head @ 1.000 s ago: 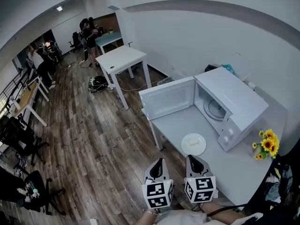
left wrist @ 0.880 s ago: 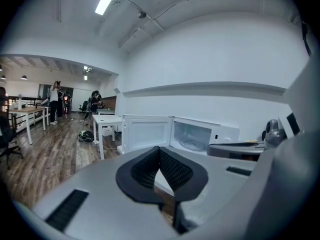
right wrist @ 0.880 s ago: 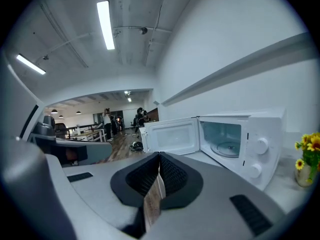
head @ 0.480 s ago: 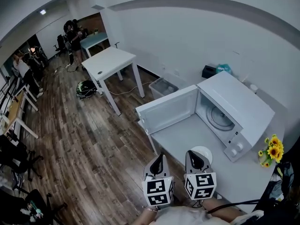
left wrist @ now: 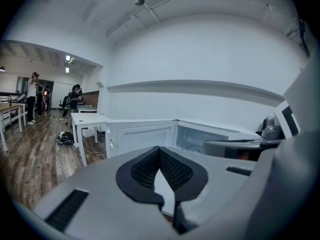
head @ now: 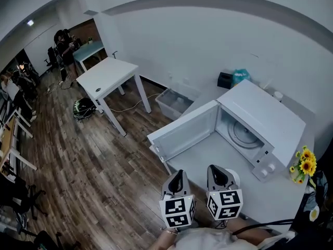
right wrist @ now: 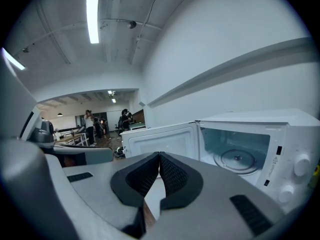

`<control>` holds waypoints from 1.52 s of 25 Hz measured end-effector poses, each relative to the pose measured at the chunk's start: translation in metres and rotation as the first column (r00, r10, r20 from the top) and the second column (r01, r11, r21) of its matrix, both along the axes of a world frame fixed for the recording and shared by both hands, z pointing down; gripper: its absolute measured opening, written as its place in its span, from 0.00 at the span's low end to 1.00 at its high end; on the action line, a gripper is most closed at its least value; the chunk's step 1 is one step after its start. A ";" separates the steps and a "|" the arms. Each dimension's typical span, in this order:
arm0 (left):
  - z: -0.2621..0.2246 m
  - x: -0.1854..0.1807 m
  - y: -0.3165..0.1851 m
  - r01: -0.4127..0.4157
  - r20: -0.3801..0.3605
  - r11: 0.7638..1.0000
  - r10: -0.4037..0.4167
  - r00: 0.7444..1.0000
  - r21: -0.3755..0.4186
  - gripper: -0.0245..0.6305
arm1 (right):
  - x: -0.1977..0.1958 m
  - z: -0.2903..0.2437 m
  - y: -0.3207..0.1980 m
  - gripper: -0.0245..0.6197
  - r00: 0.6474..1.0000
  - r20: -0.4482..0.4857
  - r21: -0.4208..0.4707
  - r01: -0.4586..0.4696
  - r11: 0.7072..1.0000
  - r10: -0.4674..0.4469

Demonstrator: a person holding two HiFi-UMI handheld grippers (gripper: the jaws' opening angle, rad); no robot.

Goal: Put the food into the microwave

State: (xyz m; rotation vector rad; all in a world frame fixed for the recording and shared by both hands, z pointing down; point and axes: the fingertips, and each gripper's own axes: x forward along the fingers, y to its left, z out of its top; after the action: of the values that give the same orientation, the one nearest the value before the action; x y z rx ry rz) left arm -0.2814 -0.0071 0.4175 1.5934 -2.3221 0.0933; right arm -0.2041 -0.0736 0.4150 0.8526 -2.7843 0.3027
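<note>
Left tongs (left wrist: 160,159): clenched, empty.
Right tongs (right wrist: 159,160): clenched, empty.
Plate (head: 235,176): Right tongs' one o'clock; likely light, brittle; pinch rim.

The room is seen from above by the head camera, tilted steeply down over the pale grey tabletop (head: 208,152) and brown wood-plank floor (head: 78,160). The gripper cameras are carried low behind the jaws of the left gripper (head: 178,175) and right gripper (head: 216,171), facing forward at close range toward the white box-shaped microwave (head: 265,113) (its door (head: 182,132) swung open leftward), which is shared by all three views.
</note>
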 end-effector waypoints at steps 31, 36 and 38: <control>0.021 0.015 -0.127 -0.350 -0.039 0.935 0.348 0.937 -0.060 0.03 | 0.011 0.015 -0.091 0.06 0.963 0.001 -0.071 -0.269 0.960 0.270; 0.031 0.029 -0.135 -0.385 -0.069 0.921 0.381 0.922 -0.063 0.03 | 0.032 0.017 -0.094 0.06 0.947 0.001 -0.064 -0.321 0.945 0.322; 0.034 0.037 -0.137 -0.403 -0.081 0.913 0.398 0.914 -0.064 0.03 | 0.042 0.022 -0.096 0.06 0.937 -0.013 -0.077 -0.348 0.934 0.348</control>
State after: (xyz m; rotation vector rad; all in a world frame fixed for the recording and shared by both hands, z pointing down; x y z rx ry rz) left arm -0.2440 -0.1445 0.4517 1.9760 -1.8846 0.2197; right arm -0.1617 -0.1698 0.4372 1.3260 -2.5893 0.4657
